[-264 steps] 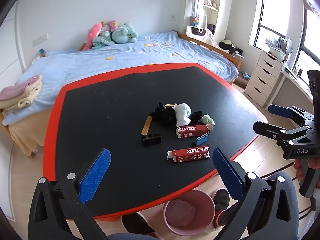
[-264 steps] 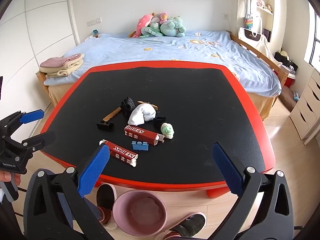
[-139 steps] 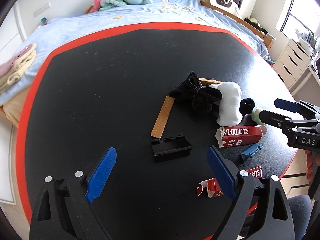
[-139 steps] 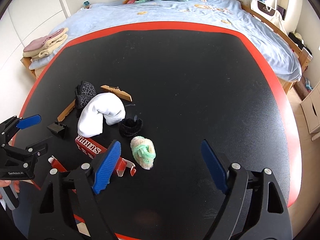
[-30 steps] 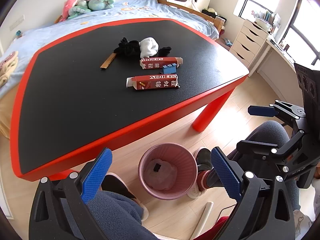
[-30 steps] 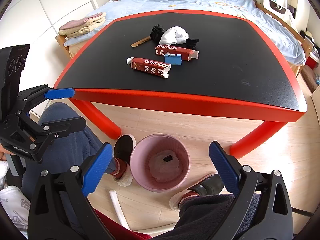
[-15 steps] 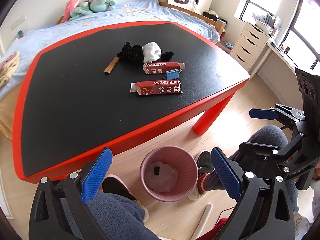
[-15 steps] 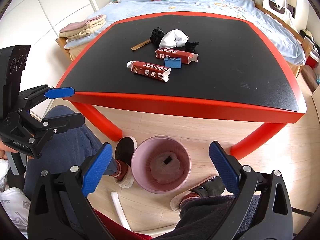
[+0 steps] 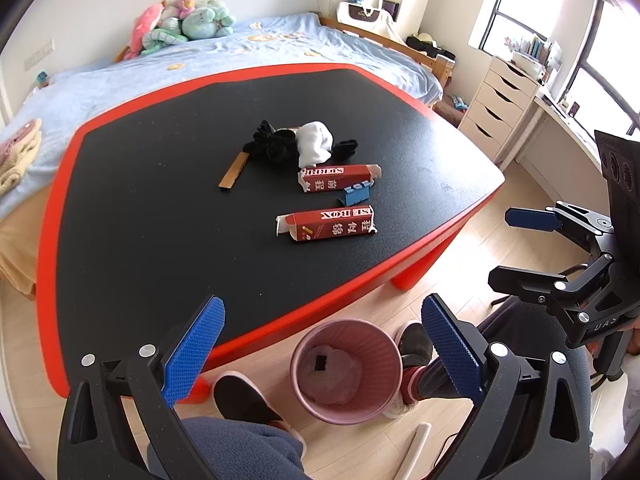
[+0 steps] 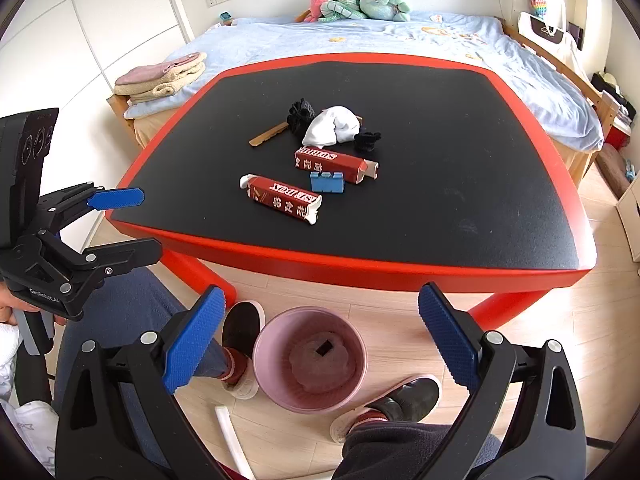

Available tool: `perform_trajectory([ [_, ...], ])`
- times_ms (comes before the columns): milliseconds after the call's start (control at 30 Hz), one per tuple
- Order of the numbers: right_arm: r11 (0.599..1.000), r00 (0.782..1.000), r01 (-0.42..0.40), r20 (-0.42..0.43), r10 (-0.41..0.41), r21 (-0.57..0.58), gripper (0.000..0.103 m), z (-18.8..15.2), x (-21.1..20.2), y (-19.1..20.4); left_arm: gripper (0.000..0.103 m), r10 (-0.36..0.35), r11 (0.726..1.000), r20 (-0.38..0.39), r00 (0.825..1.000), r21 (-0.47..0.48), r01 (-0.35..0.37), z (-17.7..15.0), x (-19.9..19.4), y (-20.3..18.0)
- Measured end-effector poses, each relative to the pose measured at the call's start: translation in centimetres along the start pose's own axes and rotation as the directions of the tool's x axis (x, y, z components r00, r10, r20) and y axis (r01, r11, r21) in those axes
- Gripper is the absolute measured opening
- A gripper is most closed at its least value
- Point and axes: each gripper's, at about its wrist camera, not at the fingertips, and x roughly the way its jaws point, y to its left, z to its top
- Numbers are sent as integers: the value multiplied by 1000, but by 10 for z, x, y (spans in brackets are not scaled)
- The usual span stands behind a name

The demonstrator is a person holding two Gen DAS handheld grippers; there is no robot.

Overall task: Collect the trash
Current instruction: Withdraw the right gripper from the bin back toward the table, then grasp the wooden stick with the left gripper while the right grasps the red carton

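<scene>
Going L to R from where I sit: my left gripper [image 9: 320, 354] hangs off the near edge of the table [image 9: 120, 208], jaws wide, holding nothing, aimed down at the pink bin [image 9: 346, 372] on the floor between the person's shoes. A sec ago both cams sat lower and closer over the bin; now they have lifted and tipped back toward the tabletop, so I read this as the drop done and the swing back for the next pick. Inside the bin a small black piece [image 10: 323, 347] lies on the pale liner, and the black clip and the green-white fuzzy ball that were on the table a few secs back are gone from it, so I judge at least the clip is binned; the ball I can't find in either view. Left on the table, L to R in the left cam: wood strip [image 9: 234, 169], black cloth bundle [image 9: 272, 146], white sock [image 9: 316, 146], another black scrap [image 9: 346, 148], far red carton [image 9: 338, 178], blue clip [image 9: 356, 194], w/ the near red carton [image 9: 332, 224] closest to me. Right gripper [image 10: 322, 338] is also spread wide and empty, above the bin. So task is partway, approx; near carton looks the easiest next grab, but it's light, open-ended card and may crush or slide.
</scene>
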Motion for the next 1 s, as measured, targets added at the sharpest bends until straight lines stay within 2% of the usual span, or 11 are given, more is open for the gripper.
perform_trajectory([
  [233,1000,1000,-8,26,9,-20,96,34,7,-5,95,16,1000,20,1000,-10,-16,26,4,16],
  [467,996,1000,-17,11,18,-83,96,67,26,-6,95,23,1000,25,999,-19,-23,50,14,35],
  [1000,974,993,-84,-96,65,-210,96,110,95,-9,95,37,999,-73,997,-24,-38,85,73,68],
])
